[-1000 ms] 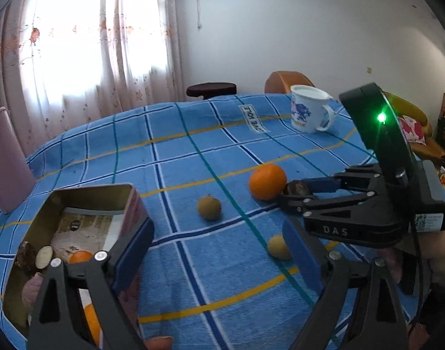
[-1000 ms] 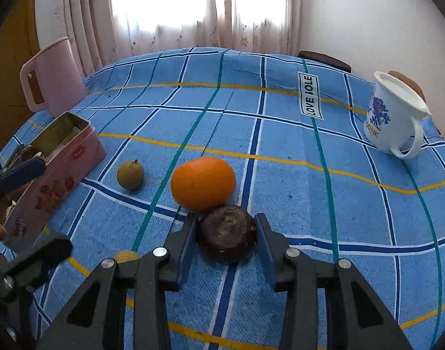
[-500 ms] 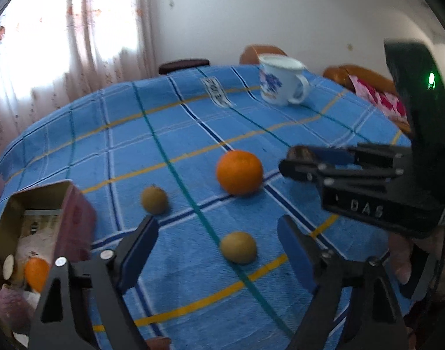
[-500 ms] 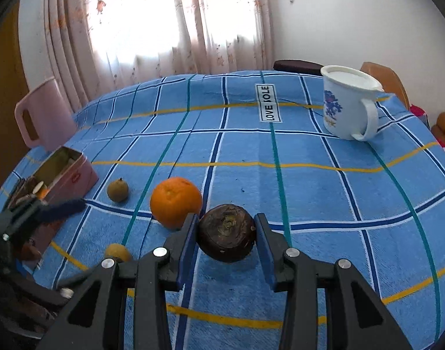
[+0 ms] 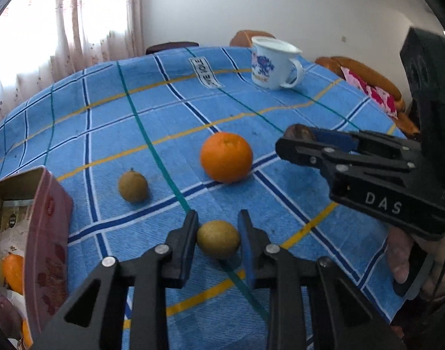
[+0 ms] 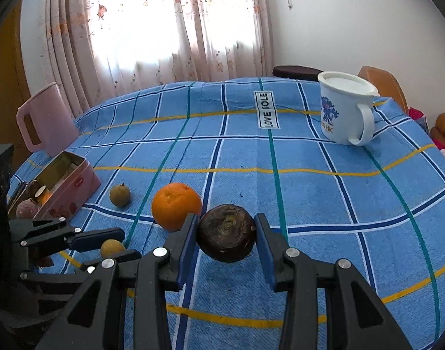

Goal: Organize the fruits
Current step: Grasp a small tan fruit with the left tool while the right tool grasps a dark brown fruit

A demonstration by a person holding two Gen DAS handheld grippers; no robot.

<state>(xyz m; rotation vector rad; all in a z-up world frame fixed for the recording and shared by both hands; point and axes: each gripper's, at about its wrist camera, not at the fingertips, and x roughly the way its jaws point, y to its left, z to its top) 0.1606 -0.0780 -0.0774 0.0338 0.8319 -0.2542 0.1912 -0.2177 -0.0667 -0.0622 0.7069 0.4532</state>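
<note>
My left gripper (image 5: 218,240) is shut on a small yellow-green fruit (image 5: 218,238) that rests on the blue checked cloth. My right gripper (image 6: 226,237) is shut on a dark brown round fruit (image 6: 226,236) and holds it above the cloth; it also shows in the left wrist view (image 5: 299,133). An orange (image 5: 226,157) and a small brownish fruit (image 5: 133,186) lie on the cloth beyond my left gripper. A pink tin (image 5: 46,227) with fruit inside stands at the left. In the right wrist view the left gripper (image 6: 111,248) sits low at the left around the yellow fruit (image 6: 111,248).
A white mug with a blue flower print (image 5: 273,62) stands at the far right of the table. A pink pitcher (image 6: 44,121) stands at the far left edge behind the tin (image 6: 69,185). A wooden chair (image 5: 365,78) is beyond the table's right edge.
My left gripper has moved forward and closed on the yellow-green fruit. My right gripper has lifted the dark fruit up and away from the orange.
</note>
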